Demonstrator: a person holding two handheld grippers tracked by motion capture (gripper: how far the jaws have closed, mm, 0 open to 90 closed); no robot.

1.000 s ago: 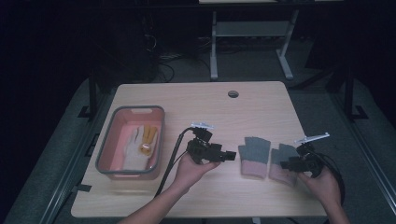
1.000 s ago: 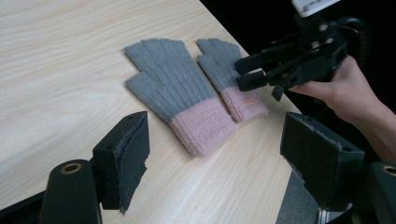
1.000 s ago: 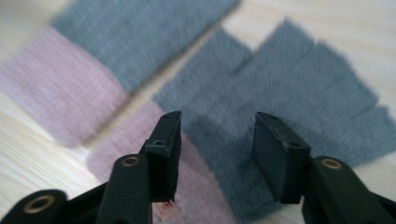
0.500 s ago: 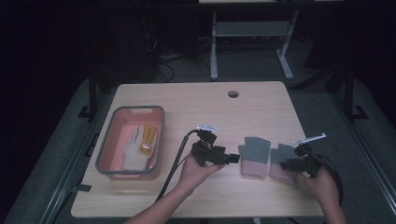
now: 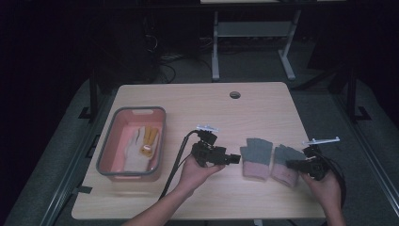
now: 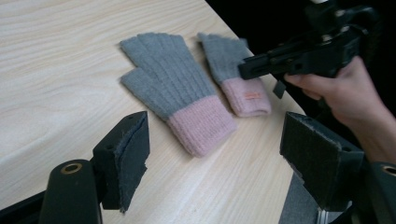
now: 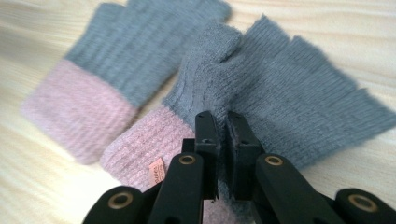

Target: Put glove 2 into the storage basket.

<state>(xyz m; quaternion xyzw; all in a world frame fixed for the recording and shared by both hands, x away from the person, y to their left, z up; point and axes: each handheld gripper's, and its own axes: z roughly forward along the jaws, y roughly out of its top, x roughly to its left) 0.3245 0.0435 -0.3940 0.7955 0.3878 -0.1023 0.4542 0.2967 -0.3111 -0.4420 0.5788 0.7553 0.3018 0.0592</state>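
The right gripper (image 7: pixel 221 123) has just been closing and now pinches the right glove (image 7: pixel 280 93) where grey knit meets pink cuff, near the table's (image 5: pixel 197 103) right front edge. The left glove (image 5: pixel 256 157) lies flat just beside it, toward the middle. The left gripper (image 6: pixel 212 154) hovers wide open with nothing between its jaws, facing the gloves.

Light wood-grain table (image 5: pixel 197 101), round cable hole (image 5: pixel 235 94) near far edge. Grey-rimmed pink bin (image 5: pixel 113 141) at left, resting directly on tabletop. Two grey fingerless gloves with pink cuffs at right: left glove (image 5: pixel 256 157) flat, cuff toward near edge; right glove (image 5: pixel 284 162) just beside it, at table's right edge. Middle and far stretch bare wood.
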